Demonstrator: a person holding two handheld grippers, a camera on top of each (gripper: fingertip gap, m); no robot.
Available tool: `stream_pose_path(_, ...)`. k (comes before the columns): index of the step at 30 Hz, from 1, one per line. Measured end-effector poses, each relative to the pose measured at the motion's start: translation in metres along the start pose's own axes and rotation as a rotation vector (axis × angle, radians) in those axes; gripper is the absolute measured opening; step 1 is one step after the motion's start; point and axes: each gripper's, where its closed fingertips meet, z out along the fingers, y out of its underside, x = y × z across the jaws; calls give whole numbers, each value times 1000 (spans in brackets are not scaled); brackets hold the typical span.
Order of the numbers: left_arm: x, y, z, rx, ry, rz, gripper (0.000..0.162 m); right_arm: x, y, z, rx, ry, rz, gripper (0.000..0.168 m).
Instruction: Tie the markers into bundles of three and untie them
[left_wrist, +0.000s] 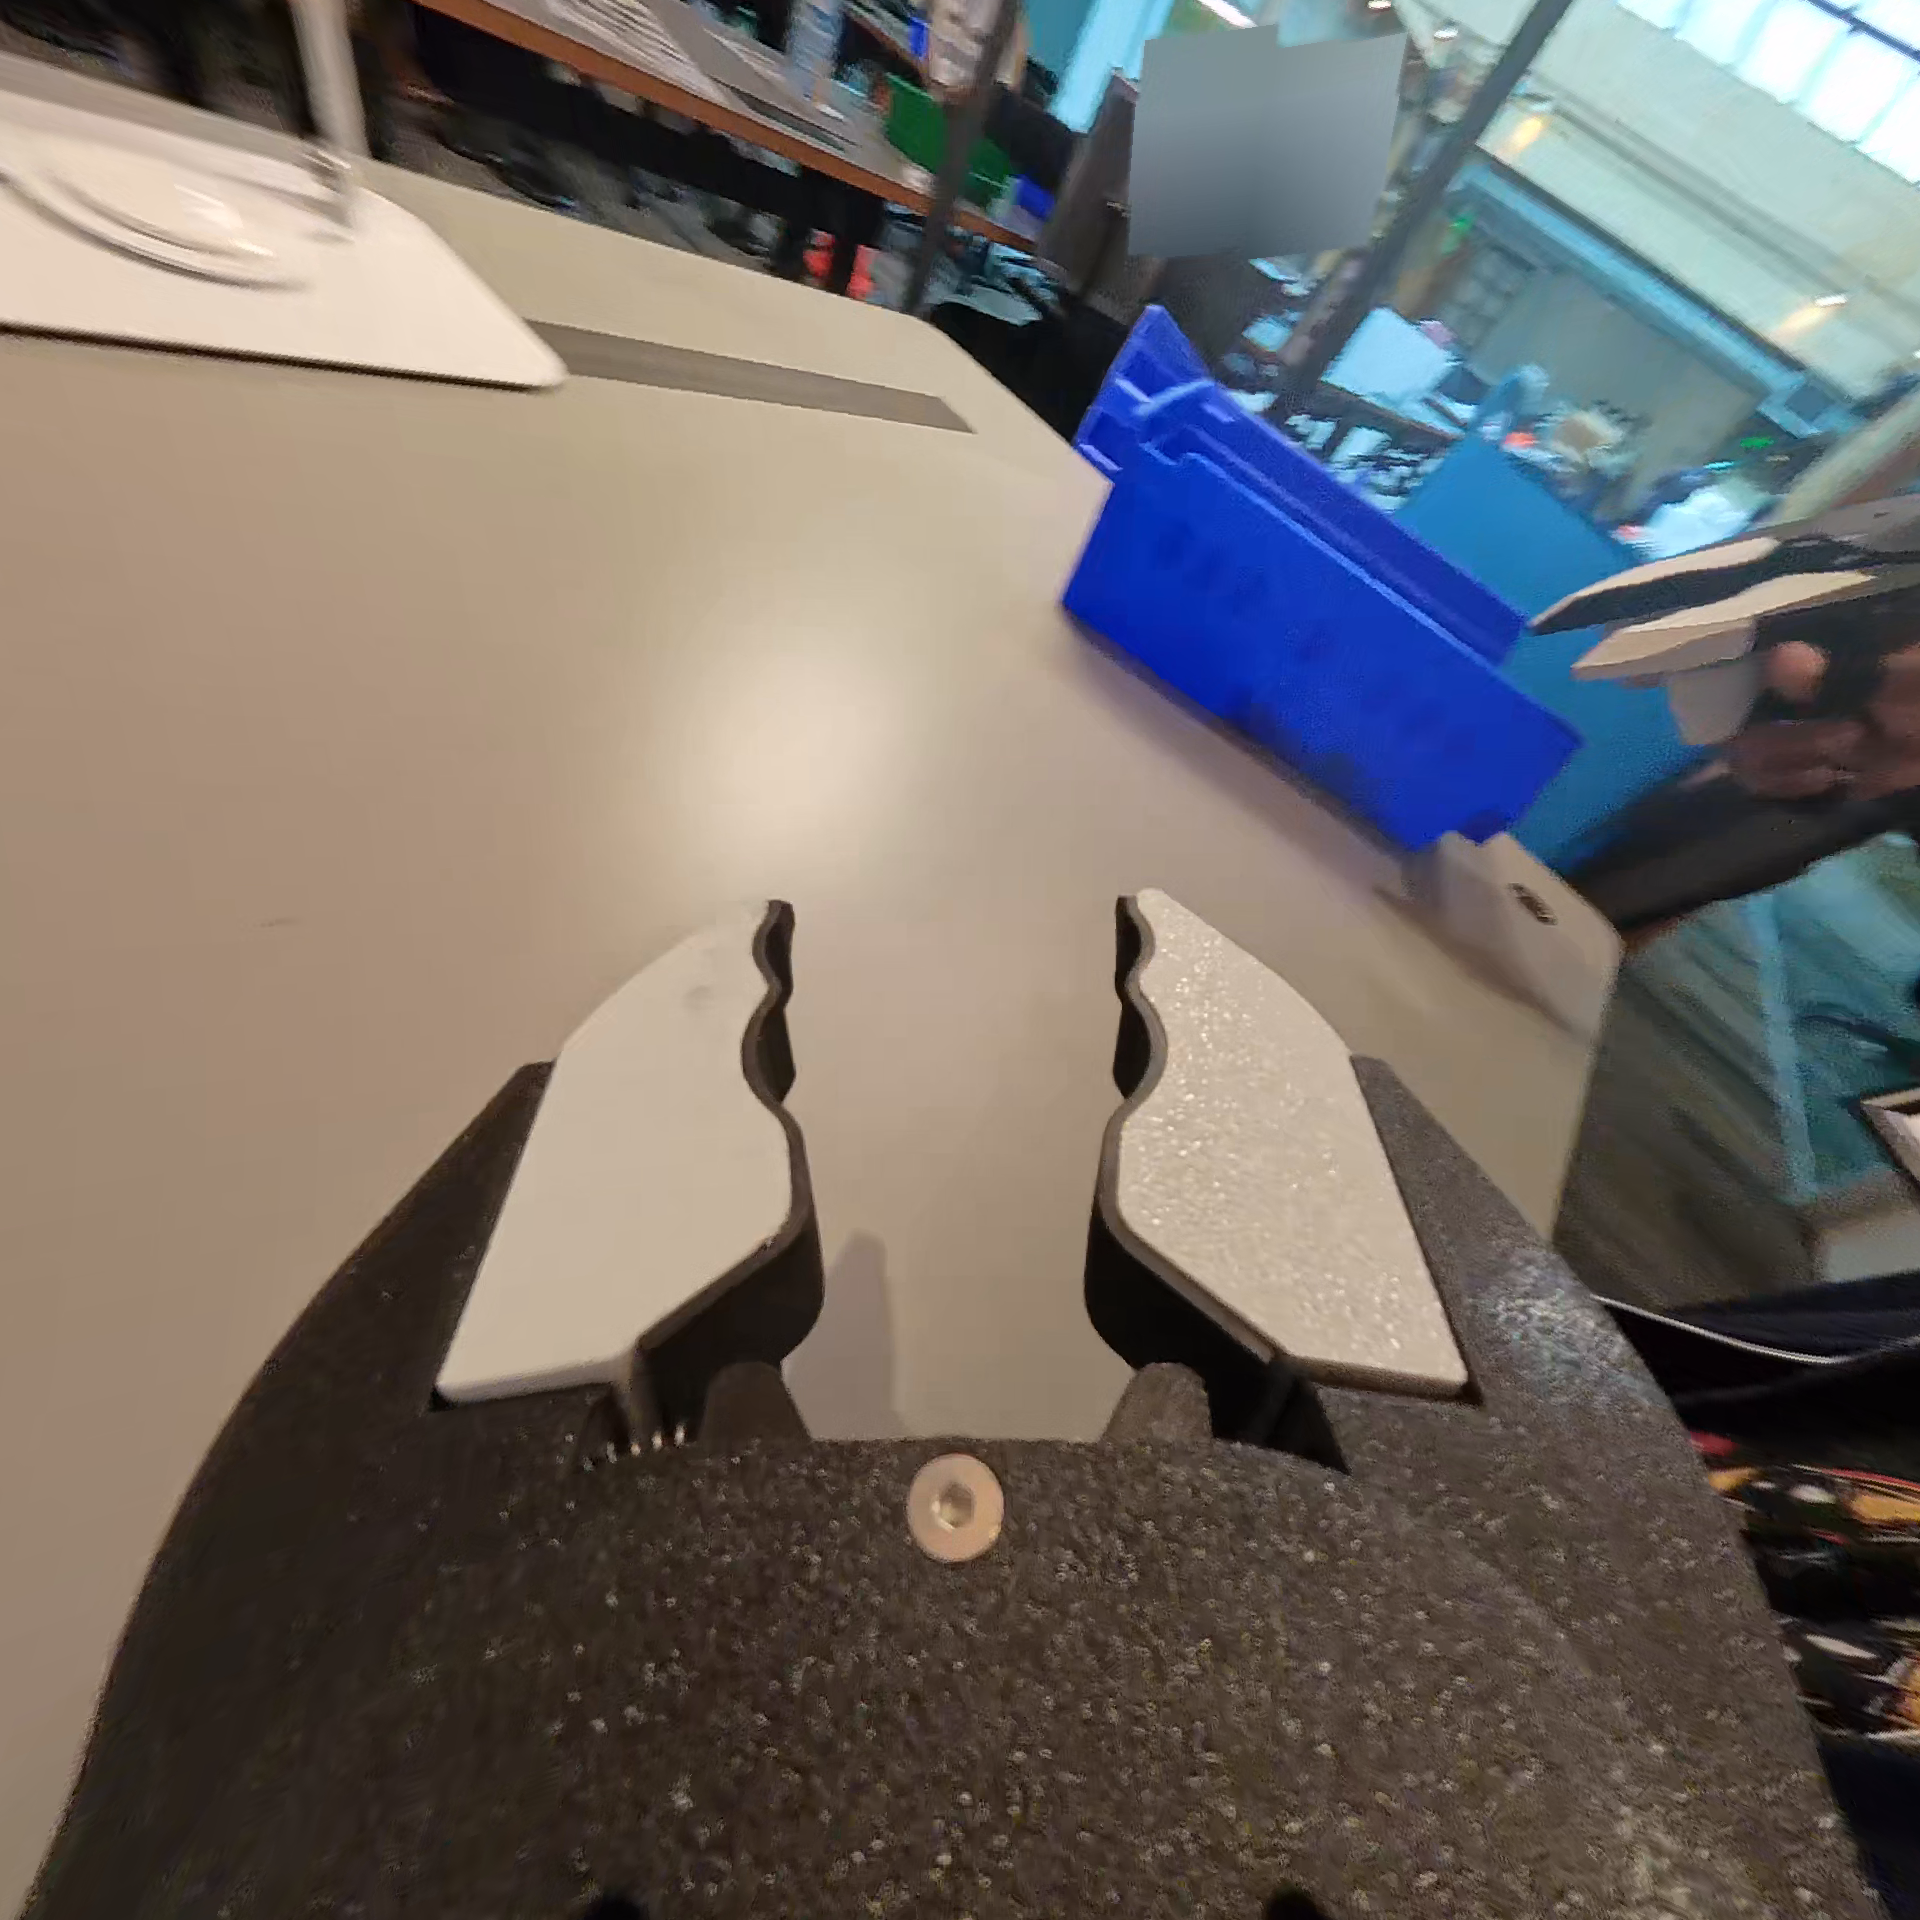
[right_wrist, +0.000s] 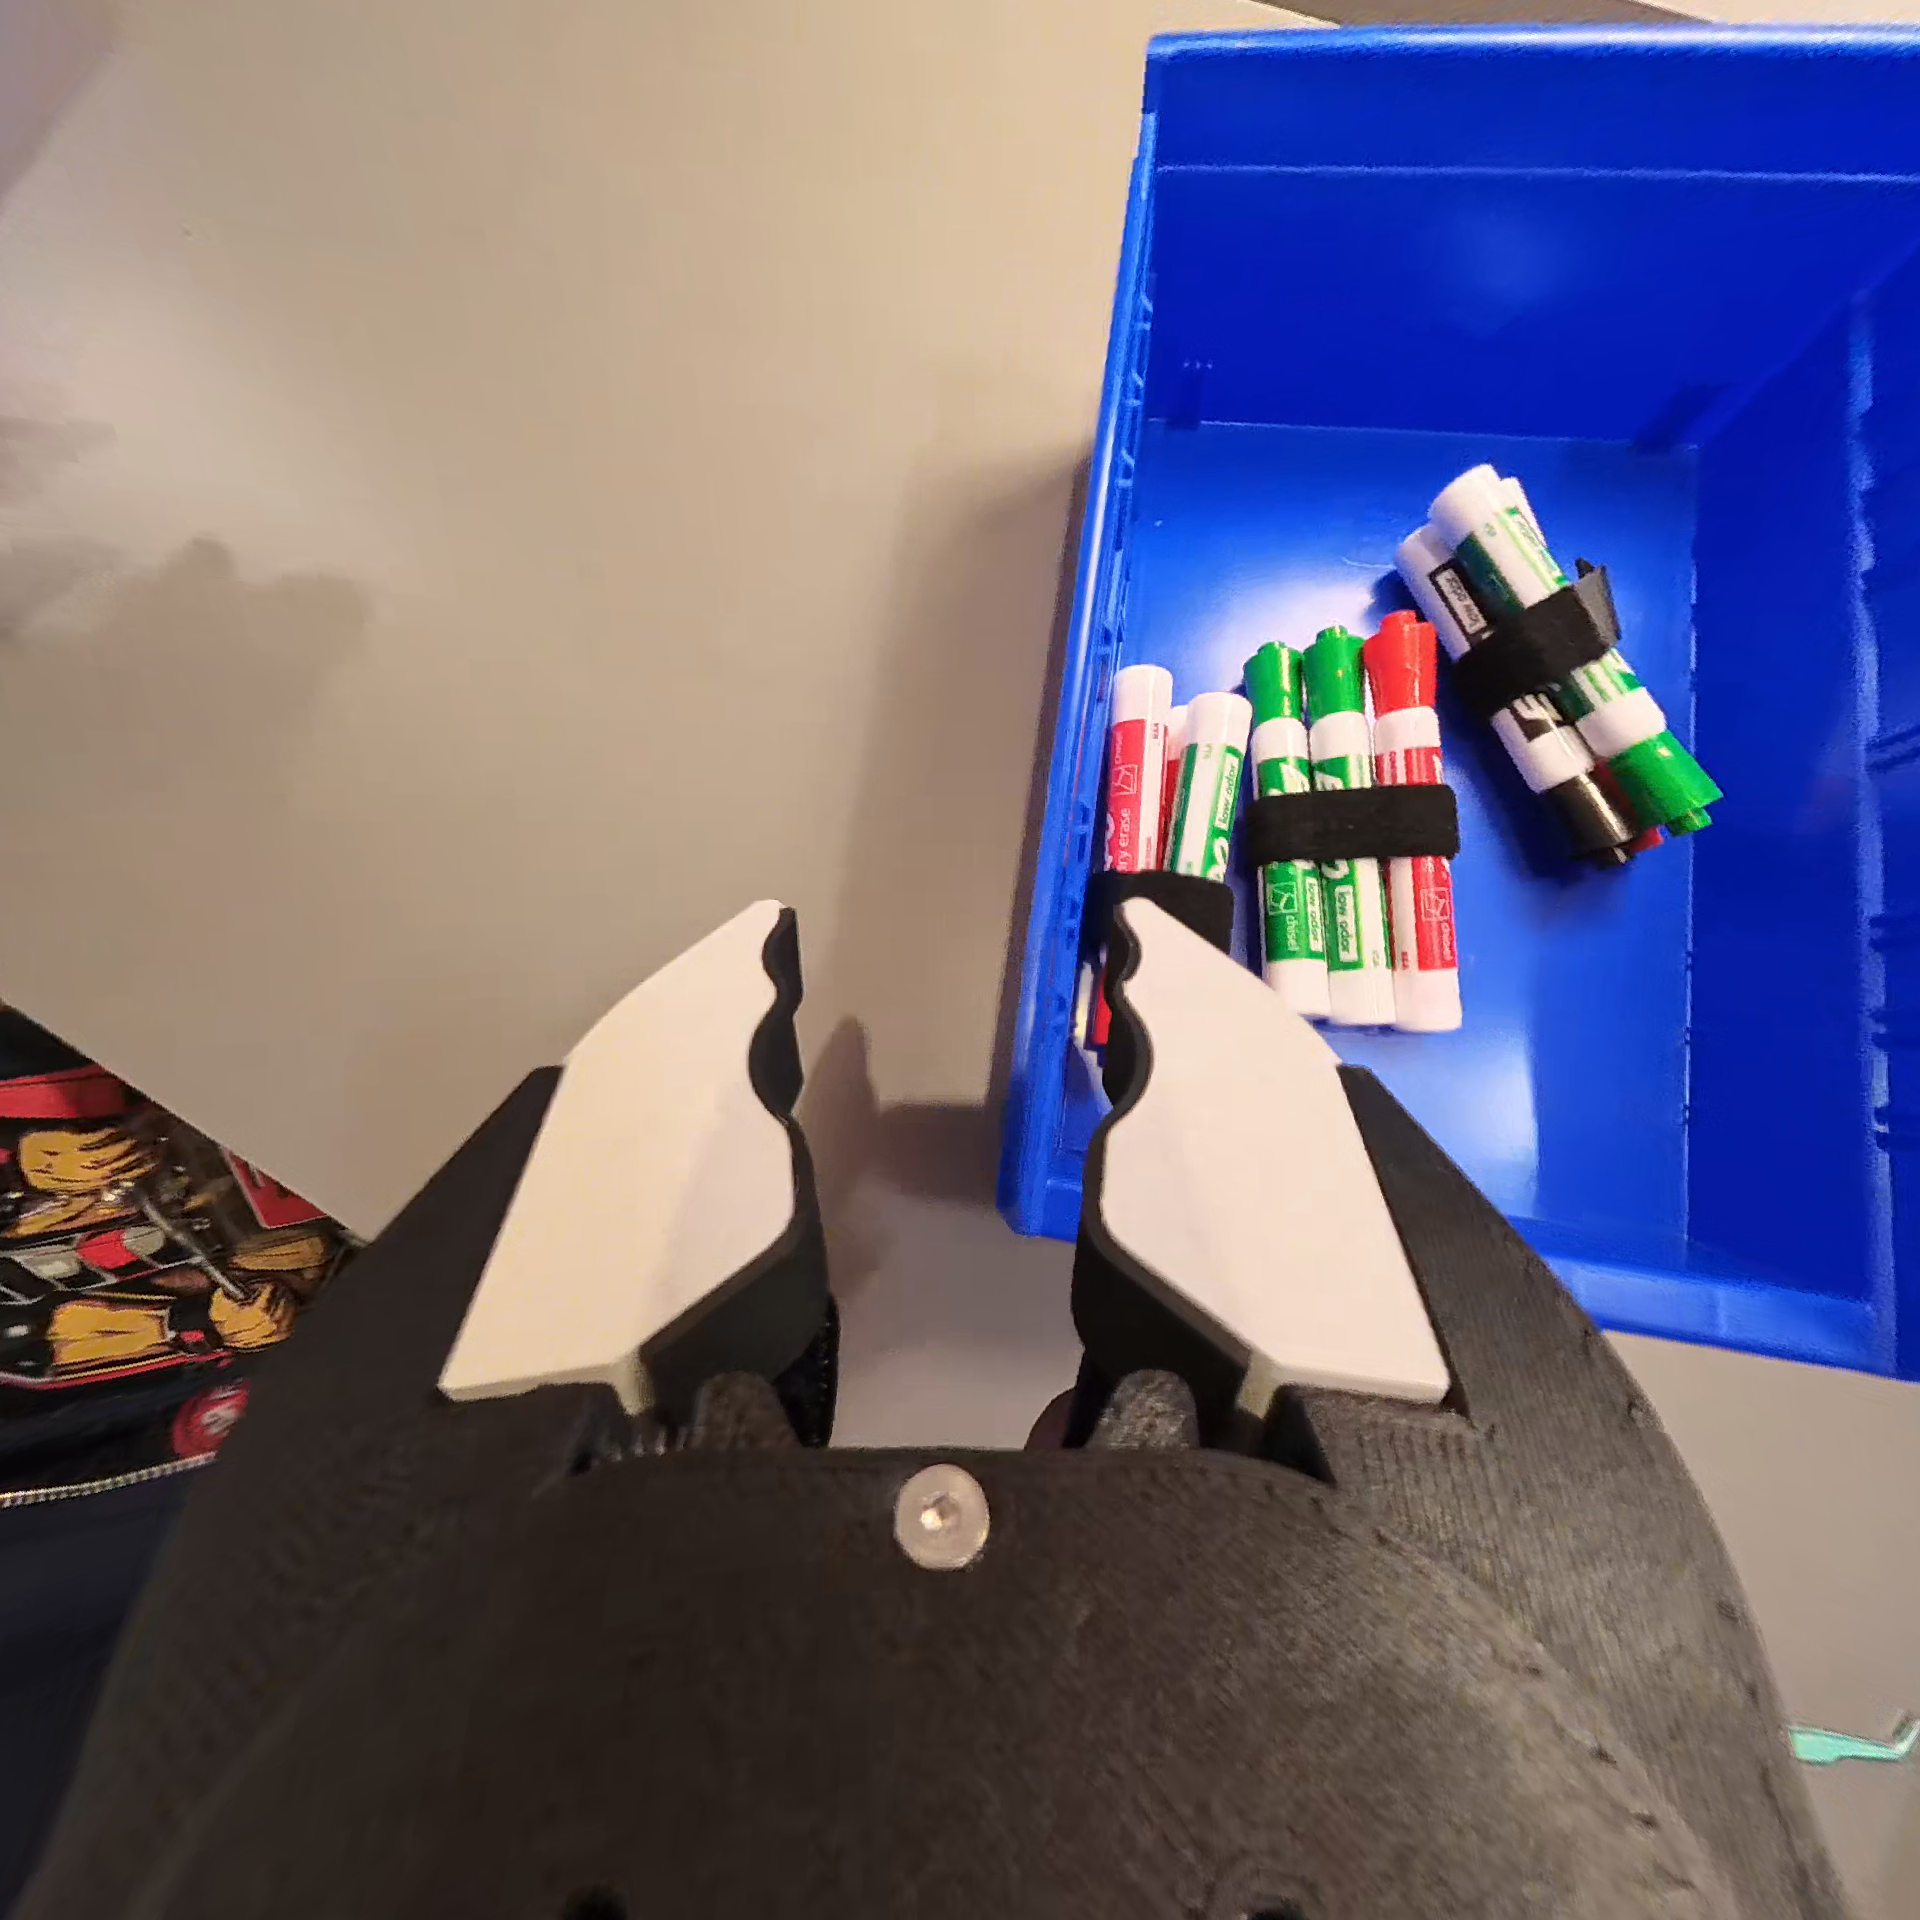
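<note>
Both our grippers are spread wide with nothing in them. The left gripper (left_wrist: 954, 914) hangs over bare grey table (left_wrist: 416, 675), with the blue bin (left_wrist: 1299, 644) off to the right of it. Our right gripper (right_wrist: 954, 920) hovers at the bin's (right_wrist: 1455, 291) near-left corner. Down in the bin we've got three bundles of markers, each wrapped in a black strap: one (right_wrist: 1164, 790) against the left wall, partly hidden by our finger, one (right_wrist: 1351, 831) in the middle, and a third (right_wrist: 1548, 665) lying angled further right.
</note>
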Motion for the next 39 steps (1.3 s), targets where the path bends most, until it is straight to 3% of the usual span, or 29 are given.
stream_pose_path(9,-86,-42,-175,72,-670,258,64,15,-4,31,-82,46,-11,57)
stream_pose_path(15,-149,-38,-241,-122,-969,297,68,19,-4,42,-133,61,-13,57)
stream_pose_path(19,-180,-18,-245,-341,-932,272,65,17,-5,46,-178,74,-50,56)
stream_pose_path(22,-193,-16,-241,-399,-888,256,54,16,-8,46,-191,82,-69,56)
stream_pose_path(26,-211,-5,-238,-597,-872,301,36,14,-9,46,-192,80,-81,55)
stream_pose_path(28,-220,11,-239,-760,-861,338,13,14,-9,46,-193,78,-85,55)
stream_pose_path(29,-224,14,-239,-803,-864,382,12,14,-9,46,-193,76,-86,55)
stream_pose_path(33,-209,21,-231,-831,-751,503,12,16,-6,47,-203,68,-94,55)
stream_pose_path(39,-135,50,-207,-771,-371,786,9,17,-3,54,-245,38,-115,54)
